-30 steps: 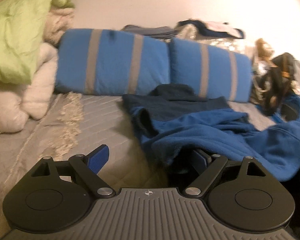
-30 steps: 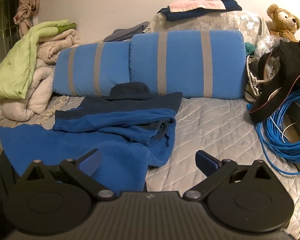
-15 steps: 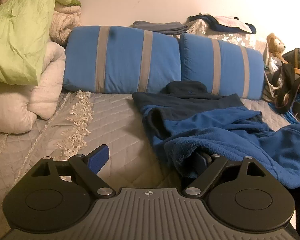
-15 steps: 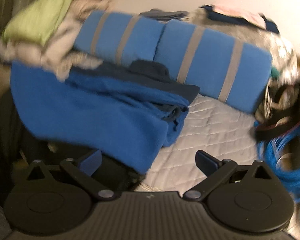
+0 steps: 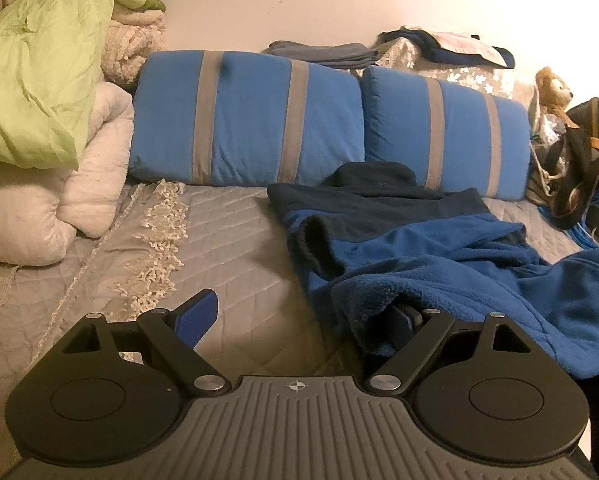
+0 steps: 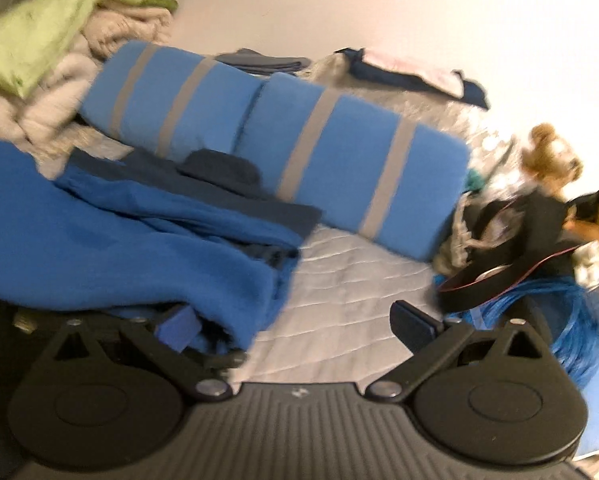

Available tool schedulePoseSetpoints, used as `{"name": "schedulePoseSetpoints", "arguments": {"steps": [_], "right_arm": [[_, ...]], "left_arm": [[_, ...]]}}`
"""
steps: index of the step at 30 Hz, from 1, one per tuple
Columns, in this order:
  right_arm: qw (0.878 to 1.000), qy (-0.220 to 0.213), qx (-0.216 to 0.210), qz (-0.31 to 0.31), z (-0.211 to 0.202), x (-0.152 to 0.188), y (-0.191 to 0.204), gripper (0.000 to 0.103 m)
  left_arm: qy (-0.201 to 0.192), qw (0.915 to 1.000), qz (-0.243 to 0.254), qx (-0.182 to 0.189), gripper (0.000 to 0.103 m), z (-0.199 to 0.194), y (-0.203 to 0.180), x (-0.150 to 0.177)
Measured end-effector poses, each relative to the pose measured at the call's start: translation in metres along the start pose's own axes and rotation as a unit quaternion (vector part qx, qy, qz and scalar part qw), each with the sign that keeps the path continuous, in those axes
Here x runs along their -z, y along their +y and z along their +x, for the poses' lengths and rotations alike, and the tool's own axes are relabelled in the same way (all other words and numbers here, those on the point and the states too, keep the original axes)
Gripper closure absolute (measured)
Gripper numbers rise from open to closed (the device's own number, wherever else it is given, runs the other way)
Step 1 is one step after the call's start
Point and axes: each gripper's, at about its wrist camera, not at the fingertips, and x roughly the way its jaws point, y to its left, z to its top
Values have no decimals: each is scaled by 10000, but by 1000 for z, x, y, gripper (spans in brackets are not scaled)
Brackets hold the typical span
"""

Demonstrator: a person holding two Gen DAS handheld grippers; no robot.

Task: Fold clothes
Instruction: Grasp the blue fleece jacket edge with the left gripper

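Right wrist view is smeared with blur, so you get outlines and little else. Your bed [image 6: 351, 276] fills both views, its quilted grey cover bare between the clothing and the clutter. The fleece [image 5: 451, 264], blue with a navy top, lies across the middle of the bed, collar end against the two striped pillows [image 5: 247, 116]. Its near hem is bunched up and spills over the front edge, where it is cut off by the gripper bodies in both views.

In the left wrist view that hem drapes over the right finger of your left gripper [image 5: 299, 320], so you see only a dark sliver of the pad under the cloth. The other finger stands clear over bare quilt, and the jaws are spread wide with nothing between them. Your right gripper [image 6: 299, 324] mirrors this: its left finger sits under the fleece's edge, half hidden, its right finger free over the quilt, jaws spread wide. Both grippers are held low at the bed's near edge, pointing toward the pillows.

The bedding pile [image 5: 39, 120] at the left, green over white, runs out of view. The cable coil [image 6: 571, 320] and black bag [image 6: 511, 256] on the right are too blurred for detail, as is the teddy bear [image 6: 547, 156].
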Motion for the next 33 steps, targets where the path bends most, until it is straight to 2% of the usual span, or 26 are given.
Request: {"name": "schedulePoseSetpoints", "arguments": {"steps": [4, 9, 11, 12, 14, 15, 16, 18, 19, 21, 28, 29, 33], "right_arm": [[9983, 71, 322, -475, 8, -4, 15, 1], [9942, 118, 387, -999, 21, -11, 35, 6], [9929, 139, 329, -1139, 24, -14, 40, 21], [9921, 160, 296, -1205, 24, -15, 43, 26], [9909, 208, 212, -1314, 24, -17, 47, 45], [9904, 235, 161, -1355, 24, -17, 48, 50], [9911, 252, 94, -1303, 23, -17, 48, 63], [9919, 268, 51, -1243, 21, -18, 48, 71], [9920, 268, 72, -1233, 21, -18, 47, 80], [9922, 267, 112, -1213, 20, -18, 47, 89], [9926, 274, 318, -1142, 18, -20, 44, 93], [9926, 288, 347, -1124, 19, -21, 42, 93], [9919, 294, 414, -1165, 20, -24, 38, 92]], "left_arm": [[4, 10000, 6, -66, 17, 3, -1, 1], [-13, 9998, 150, -126, 17, 7, -7, 1], [-8, 9996, 228, -165, 17, 7, -10, 1], [1, 9995, 256, -188, 16, 7, -10, 2], [22, 9993, 287, -220, 16, 7, -11, 2], [35, 9993, 287, -231, 16, 7, -10, 2], [49, 9993, 296, -241, 16, 8, -10, 3], [56, 9990, 349, -285, 16, 8, -11, 3], [43, 9987, 398, -325, 16, 8, -12, 4], [16, 9979, 496, -406, 16, 8, -14, 4], [-7, 9928, 973, -699, 18, 6, -24, 4], [-19, 9913, 1093, -736, 21, 4, -25, 4], [56, 9847, 1602, -683, 51, 0, -33, 2]]}}
